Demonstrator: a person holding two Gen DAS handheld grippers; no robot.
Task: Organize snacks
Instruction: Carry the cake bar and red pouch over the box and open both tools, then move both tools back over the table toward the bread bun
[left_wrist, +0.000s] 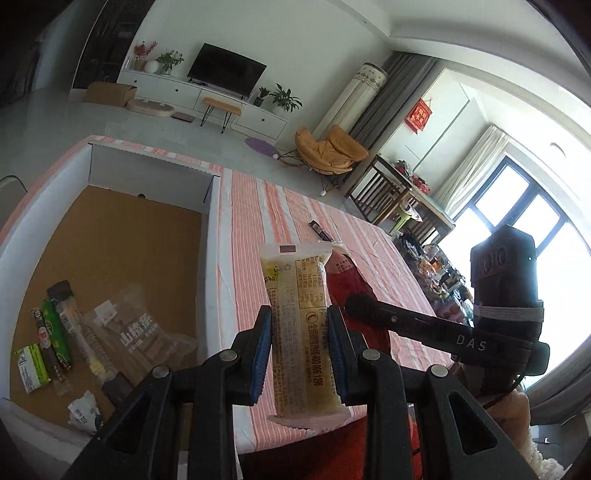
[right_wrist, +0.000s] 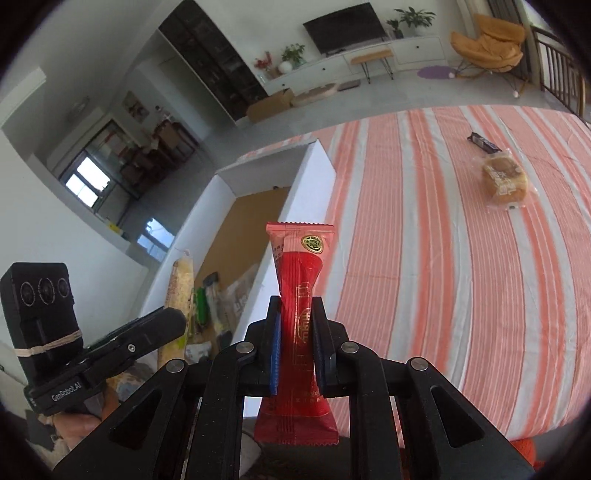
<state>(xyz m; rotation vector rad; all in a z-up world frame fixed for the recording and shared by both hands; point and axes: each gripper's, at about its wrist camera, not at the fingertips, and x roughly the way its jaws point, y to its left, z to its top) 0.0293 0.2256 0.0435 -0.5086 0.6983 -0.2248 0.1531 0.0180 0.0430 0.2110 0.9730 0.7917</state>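
The left tool (left_wrist: 300, 334) is clamping a long yellowish snack pack (left_wrist: 298, 321) between its blue pads, the pack standing upright with both ends sticking out past the fingers. The right tool (right_wrist: 296, 345) is pressing together on a red snack pack (right_wrist: 300, 295), also upright – its crimped top edge is rising above the fingertips and its lower end is hanging below them. Both packs are being held above the near edge of the counter (right_wrist: 443, 258), just to the right of the white cardboard box (left_wrist: 212, 236), with the red one the farther from it.

Everything else is placed here by that box. Inside it, on the brown floor, several snacks are lying together toward the near left corner – a clear bag with white lettering (left_wrist: 138, 328), a green stick pack (left_wrist: 55, 332), a small green-and-white pack (left_wrist: 31, 367) and a few dark bars (their labels are too small to read). Out on the striped cloth, well to the right of the box, a wrapped round bun (right_wrist: 504, 182) is lying flat, and a small dark bar (right_wrist: 484, 144) is resting just beyond it, close to the counter's far edge.

In each wrist view the other tool is showing at the side, carried in a hand (right_wrist: 79, 421).
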